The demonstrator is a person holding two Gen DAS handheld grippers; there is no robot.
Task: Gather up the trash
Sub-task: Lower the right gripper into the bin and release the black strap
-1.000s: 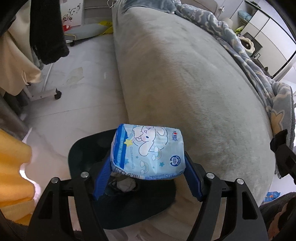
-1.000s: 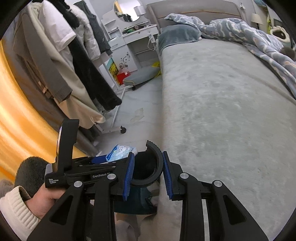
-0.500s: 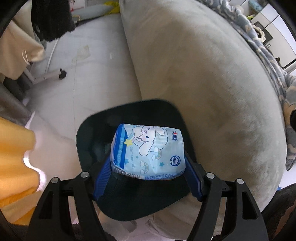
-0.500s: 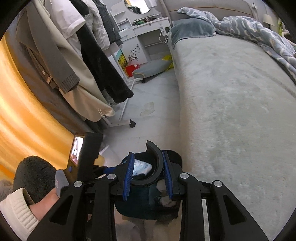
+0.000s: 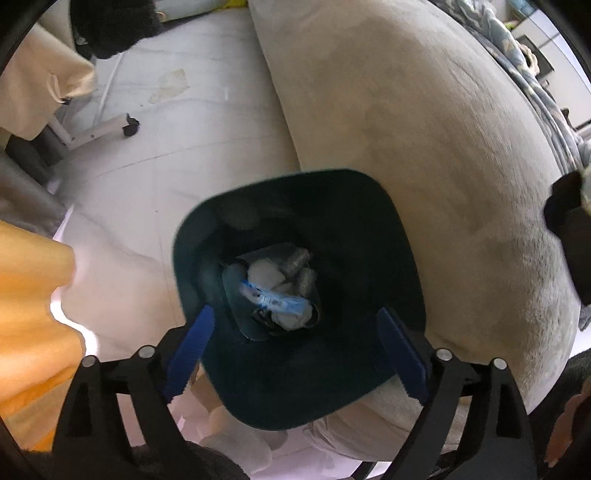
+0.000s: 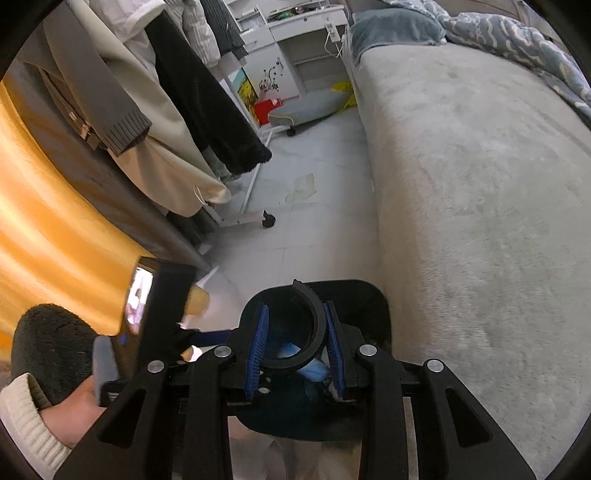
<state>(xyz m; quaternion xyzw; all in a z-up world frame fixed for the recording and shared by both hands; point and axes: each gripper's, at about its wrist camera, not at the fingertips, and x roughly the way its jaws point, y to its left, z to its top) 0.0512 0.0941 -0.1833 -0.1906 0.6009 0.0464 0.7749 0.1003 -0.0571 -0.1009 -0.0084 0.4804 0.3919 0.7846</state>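
Soft daylight, seemingly from the orange-lit left; fisheye-bent edges, slight motion blur, dark corners.

A home bedroom: a wide bed [image 6: 480, 206] with a rumpled blue-grey blanket [image 6: 517, 33], coats on a wheeled clothes rack [image 6: 243, 218], a white dressing table [image 6: 295, 40], and pale floor tiles [image 6: 317, 236].

- No text, label, brand, number or sign can be read in either view.
- The blue-and-white packet [image 5: 275, 301] in the bin [image 5: 369, 236] shows its print only as a blurred streak.
- The small lit screen [image 6: 137, 300] on the left tool's mount is too blurred to read.
- The yellow poster [image 6: 246, 93] by the white cabinet [image 6: 295, 48] shows no legible words.
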